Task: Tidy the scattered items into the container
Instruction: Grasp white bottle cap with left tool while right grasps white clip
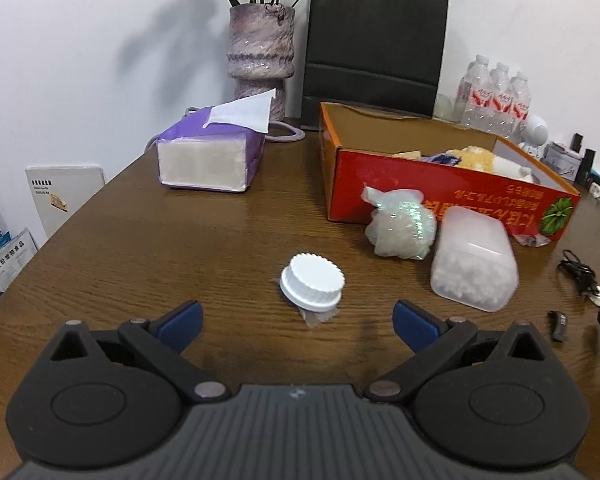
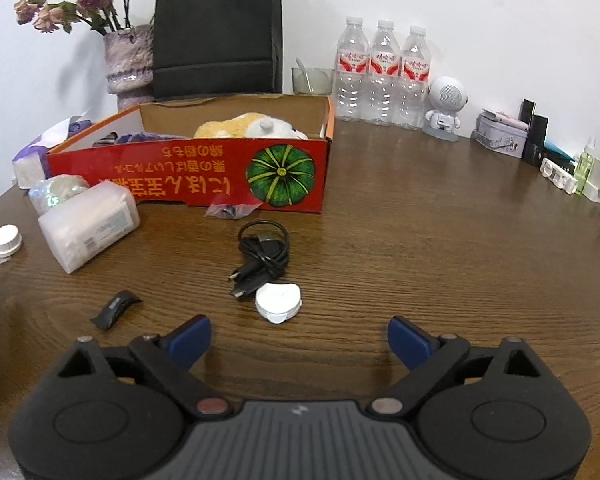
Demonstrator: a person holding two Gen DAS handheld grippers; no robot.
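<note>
A white ribbed bottle cap (image 1: 313,282) lies on the brown table just ahead of my left gripper (image 1: 298,320), which is open and holds nothing. My right gripper (image 2: 299,338) is open too, with a white round charger (image 2: 278,302) and its coiled black cable (image 2: 262,254) just in front of its tips. The red cardboard box (image 2: 188,174) holds a plush toy (image 2: 252,128). Against the box lean a crumpled plastic bag (image 1: 400,222) and a frosted plastic case (image 1: 474,258). A small black curved piece (image 2: 114,308) lies left of my right gripper.
A purple tissue pack (image 1: 208,156), a vase (image 1: 260,56) and a black paper bag (image 1: 376,44) stand behind the box. Water bottles (image 2: 382,76), a white astronaut figure (image 2: 444,108), a tin (image 2: 500,136) and small chargers (image 2: 596,178) line the back right.
</note>
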